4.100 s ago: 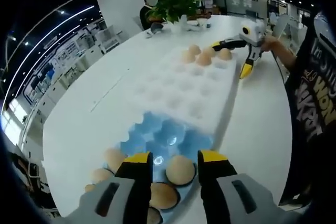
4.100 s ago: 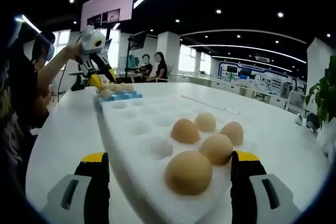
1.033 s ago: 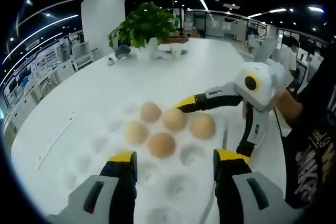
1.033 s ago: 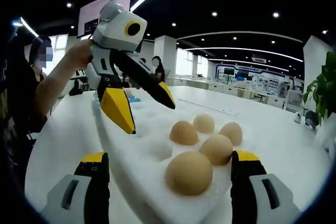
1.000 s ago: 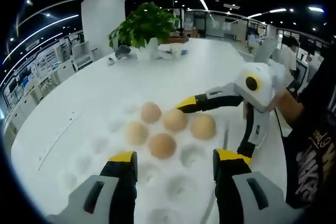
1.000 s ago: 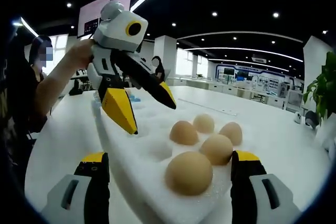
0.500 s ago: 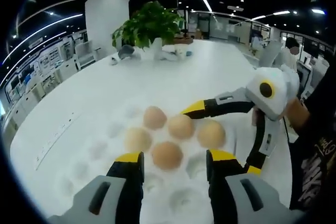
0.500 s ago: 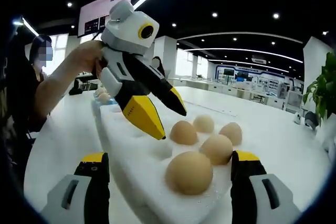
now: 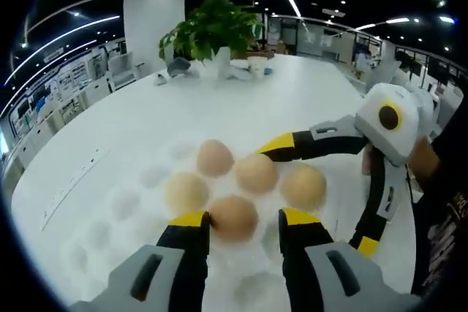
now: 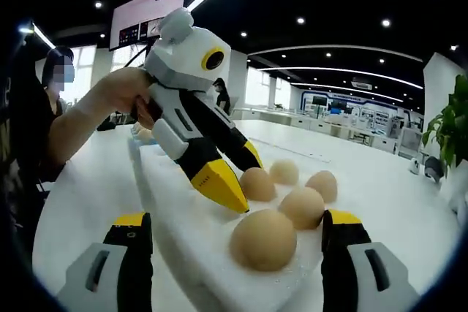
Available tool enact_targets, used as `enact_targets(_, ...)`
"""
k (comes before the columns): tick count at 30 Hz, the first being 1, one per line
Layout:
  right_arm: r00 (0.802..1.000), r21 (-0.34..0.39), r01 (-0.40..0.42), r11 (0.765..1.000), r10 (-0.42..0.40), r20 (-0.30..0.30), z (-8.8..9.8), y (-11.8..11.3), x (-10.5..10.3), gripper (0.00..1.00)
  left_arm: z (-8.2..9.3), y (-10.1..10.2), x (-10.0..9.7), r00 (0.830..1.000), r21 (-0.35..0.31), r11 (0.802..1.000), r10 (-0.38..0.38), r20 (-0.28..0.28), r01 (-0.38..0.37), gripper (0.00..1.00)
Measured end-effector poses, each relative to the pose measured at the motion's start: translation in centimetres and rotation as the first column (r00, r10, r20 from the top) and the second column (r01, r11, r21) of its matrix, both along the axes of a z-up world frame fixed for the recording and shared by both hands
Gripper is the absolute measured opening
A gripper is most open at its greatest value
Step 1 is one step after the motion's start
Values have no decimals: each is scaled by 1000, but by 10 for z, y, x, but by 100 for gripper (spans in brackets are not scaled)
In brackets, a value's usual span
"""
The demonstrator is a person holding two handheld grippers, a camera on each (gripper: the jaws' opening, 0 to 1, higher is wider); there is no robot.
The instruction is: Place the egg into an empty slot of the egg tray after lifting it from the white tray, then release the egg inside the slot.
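White foam dimpled tray (image 9: pixel 124 202) lies on the white table (image 9: pixel 146 118); the left hand-held gripper (image 9: pixel 243 221) straddles a brown oval egg (image 9: pixel 233 216) at 6 o'clock, jaws apart; the right hand-held gripper (image 10: pixel 238 228), jaws wide apart, flanks the tray's corner.

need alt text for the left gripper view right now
The left gripper reaches down with open jaws around a brown egg, one of five sitting in a white foam tray. The right gripper rests by the eggs, and a potted plant stands behind.
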State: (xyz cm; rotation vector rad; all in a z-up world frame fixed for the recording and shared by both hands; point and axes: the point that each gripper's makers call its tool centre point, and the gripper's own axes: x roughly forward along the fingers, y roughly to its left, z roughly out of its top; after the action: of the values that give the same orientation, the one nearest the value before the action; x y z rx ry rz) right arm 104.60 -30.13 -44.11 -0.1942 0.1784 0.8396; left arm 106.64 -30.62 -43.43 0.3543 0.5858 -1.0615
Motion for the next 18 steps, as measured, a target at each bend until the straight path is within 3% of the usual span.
enact_targets(5,1000,-5,0,1000,0,3,0,0,0,100,1,1,3,1000,-7,1000,13,-6,-13,34)
enact_targets(9,1000,-11,1,1000,-1,6,-1,0,-1,100,1,8,22,999,-3,999,50,10,-50,25)
enact_targets(14,1000,-17,0,1000,0,6,-1,1,-1,100,3,9,20,998,17,999,31,63,-33,25)
enact_targets(18,1000,-20,2,1000,-1,5,-1,1,-2,100,5,11,20,997,-2,999,54,61,-54,25)
